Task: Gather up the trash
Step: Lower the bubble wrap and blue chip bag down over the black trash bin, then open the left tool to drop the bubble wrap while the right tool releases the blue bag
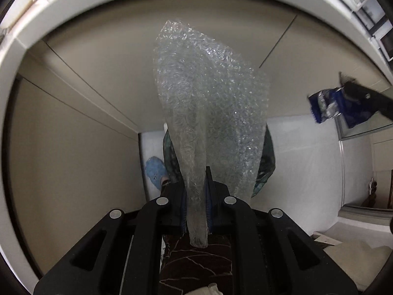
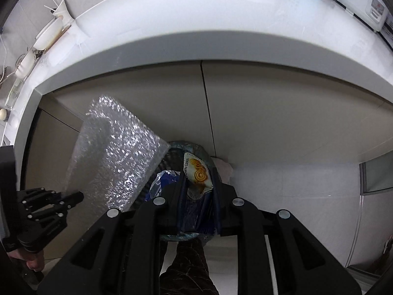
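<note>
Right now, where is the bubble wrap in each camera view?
Left wrist: bubble wrap fills the centre, rising from the left gripper.
Right wrist: lower left, beside the cookie wrapper.
Shared landmark: the white countertop edge arcs across the top.

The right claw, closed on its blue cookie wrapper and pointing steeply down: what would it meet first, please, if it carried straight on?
Most likely the dark, bag-lined bin right beyond the blue cookie wrapper in the right claw; nothing visible lies between, though depth is hard to judge in this fisheye view.
</note>
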